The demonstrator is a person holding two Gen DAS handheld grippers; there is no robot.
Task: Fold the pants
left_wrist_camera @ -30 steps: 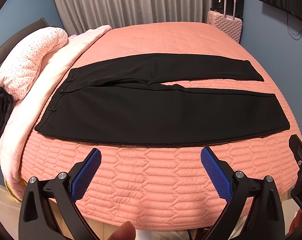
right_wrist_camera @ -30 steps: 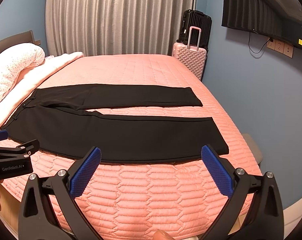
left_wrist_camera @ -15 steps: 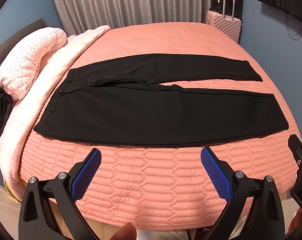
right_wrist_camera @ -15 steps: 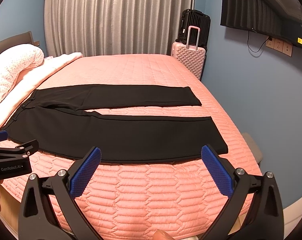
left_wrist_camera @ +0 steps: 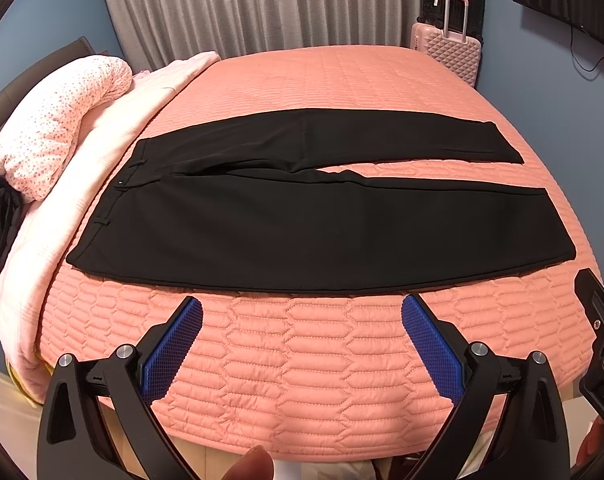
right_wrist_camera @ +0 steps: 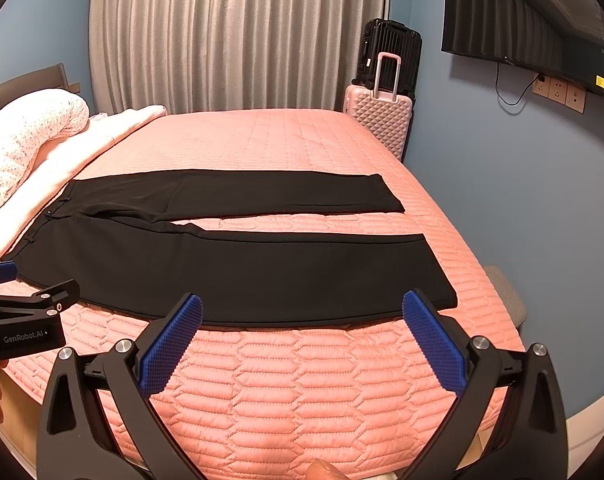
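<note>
Long black trousers (left_wrist_camera: pixel 309 224) lie flat and unfolded on the pink quilted bedspread (left_wrist_camera: pixel 321 364) (waistband to the left), both blue-padded left gripper (left_wrist_camera: pixel 302 344) and right gripper (right_wrist_camera: pixel 302 344) spread wide, empty.

Soft even light, fisheye-warped edges

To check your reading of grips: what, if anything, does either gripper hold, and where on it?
Nothing. The left gripper and right gripper are open, short of the pants lying flat on the bed.
</note>
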